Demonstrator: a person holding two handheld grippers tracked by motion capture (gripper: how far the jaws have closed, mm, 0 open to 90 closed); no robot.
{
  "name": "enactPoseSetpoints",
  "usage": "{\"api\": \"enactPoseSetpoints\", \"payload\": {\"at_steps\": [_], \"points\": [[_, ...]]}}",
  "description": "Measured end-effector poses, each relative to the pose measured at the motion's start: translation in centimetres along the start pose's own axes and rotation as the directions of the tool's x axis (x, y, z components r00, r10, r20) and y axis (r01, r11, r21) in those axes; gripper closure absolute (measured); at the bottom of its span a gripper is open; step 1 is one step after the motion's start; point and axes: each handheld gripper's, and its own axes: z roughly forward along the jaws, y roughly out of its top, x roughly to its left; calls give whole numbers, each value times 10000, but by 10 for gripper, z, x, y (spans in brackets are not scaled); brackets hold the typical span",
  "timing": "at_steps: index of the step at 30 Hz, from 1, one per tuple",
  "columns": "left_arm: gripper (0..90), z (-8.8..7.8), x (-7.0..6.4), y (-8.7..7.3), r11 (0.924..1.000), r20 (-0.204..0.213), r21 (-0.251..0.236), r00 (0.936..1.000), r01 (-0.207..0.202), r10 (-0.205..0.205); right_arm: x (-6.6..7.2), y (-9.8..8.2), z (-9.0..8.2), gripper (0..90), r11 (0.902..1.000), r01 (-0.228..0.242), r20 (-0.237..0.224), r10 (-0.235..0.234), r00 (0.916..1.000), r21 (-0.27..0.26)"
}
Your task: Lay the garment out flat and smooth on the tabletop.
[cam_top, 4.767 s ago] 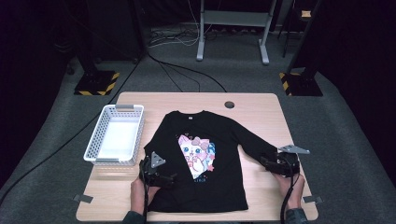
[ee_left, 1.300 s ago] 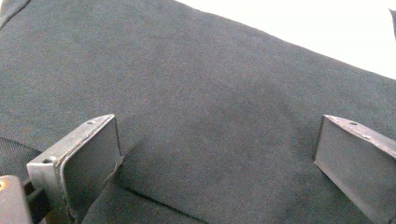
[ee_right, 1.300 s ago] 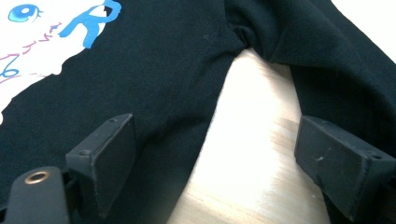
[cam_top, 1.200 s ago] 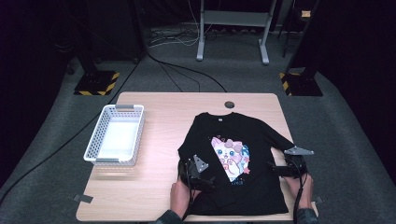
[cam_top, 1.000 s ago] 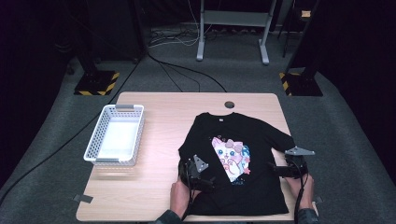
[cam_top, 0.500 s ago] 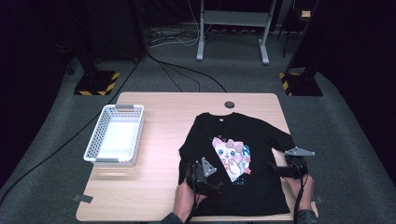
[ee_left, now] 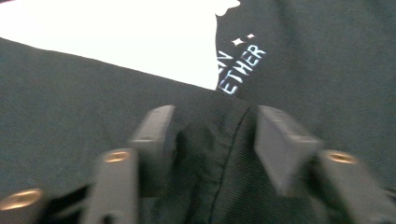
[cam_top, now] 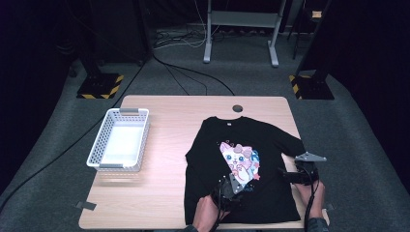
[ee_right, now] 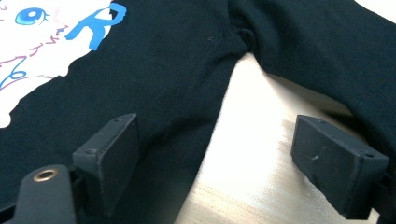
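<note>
A black T-shirt (cam_top: 270, 145) with a pink and white cat print lies flat on the right half of the wooden table (cam_top: 164, 121). My left gripper (cam_top: 238, 181) sits on its lower middle, just below the print. In the left gripper view its jaws (ee_left: 212, 135) have just been closing and stand half apart, with a raised fold and seam of the black shirt (ee_left: 317, 70) between them; the pads are not pressing it. My right gripper (cam_top: 284, 173) rests at the shirt's right side, open. Its jaws (ee_right: 215, 140) straddle the shirt's (ee_right: 177, 60) side edge and bare wood (ee_right: 252, 121) under the sleeve.
A white plastic basket (cam_top: 104, 140) stands on the table's left half, with bare wood between it and the shirt. A round cable hole (cam_top: 237, 108) sits at the table's far edge. Dark floor, cables and stand legs lie beyond.
My left hand has moved right across the shirt's lower part, from near its left edge to under the print. Its jaws have narrowed around a fold. The right gripper has stayed put.
</note>
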Motion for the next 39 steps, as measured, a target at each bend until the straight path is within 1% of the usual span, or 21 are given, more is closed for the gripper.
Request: {"api": "enactPoseSetpoints", "payload": {"at_steps": [1,3,5,8,9,12,13,16,19,21,23,25,29,30,32,33,35,37,38,39], "points": [[586,0,0,0,10000,0,0,10000,0,0,0,0,0,147,10000,0,0,0,10000,0],[670,-1,1,-3,9997,53,-240,10000,14,-13,0,0,0,148,10000,-11,4,11,10000,-8],[768,-2,1,-4,9995,-81,-303,9999,-124,122,0,0,0,148,10000,-25,8,25,10000,-11],[850,-4,3,-6,9987,-163,-482,9998,-145,138,0,0,0,148,10000,-29,10,29,10000,-11],[886,-5,3,-6,9983,-268,-576,9996,-124,109,0,0,0,149,10000,-27,10,27,10000,-12],[893,-10,7,-10,9966,-372,-822,9993,-77,46,0,0,0,149,10000,-29,15,29,10000,-15],[895,-11,8,-11,9960,-357,-895,9994,8,-40,0,0,0,149,10000,-30,16,30,10000,-15],[893,-15,10,-12,9958,-318,-904,9994,115,-144,0,0,0,149,10000,-27,17,27,10000,-17],[896,-16,8,-12,9947,-359,-1023,9994,-23,-13,0,0,0,150,10000,-29,22,29,10000,-19],[898,-17,10,-12,9949,-304,-1006,9995,13,-44,0,0,0,150,10000,-31,24,31,10000,-22],[899,-18,13,-12,9939,-281,-1102,9995,106,-137,0,0,0,150,10000,-29,25,29,10000,-21],[900,-22,16,-13,9917,-357,-1269,9990,219,-266,0,0,0,150,10000,-29,24,29,10000,-22],[900,-35,26,-16,9873,-566,-1531,9971,414,-506,0,0,0,151,10000,-30,24,30,10000,-21],[900,-40,31,-18,9861,-670,-1585,9959,499,-611,0,0,0,151,10000,-30,26,30,10000,-23],[900,-45,37,-23,9827,-742,-1710,9936,717,-854,0,0,0,151,10000,-31,26,31,10000,-23],[900,-49,42,-27,9804,-811,-1778,9916,852,-1009,0,0,0,151,10000,-31,25,31,10000,-23],[900,-56,53,-37,9716,-849,-1982,9853,1289,-1480,0,0,0,151,10000,-31,27,31,10000,-22],[900,-65,65,-47,9593,-931,-2219,9755,1748,-1993,0,0,0,151,10000,-33,27,33,10000,-24],[900,-65,65,-47,9593,-931,-2219,9755,1748,-1993,0,0,0,151,10000,-33,27,33,10000,-24],[900,-70,72,-53,9521,-1003,-2349,9694,1958,-2241,0,0,0,151,10000,-32,29,32,10000,-24]]}}
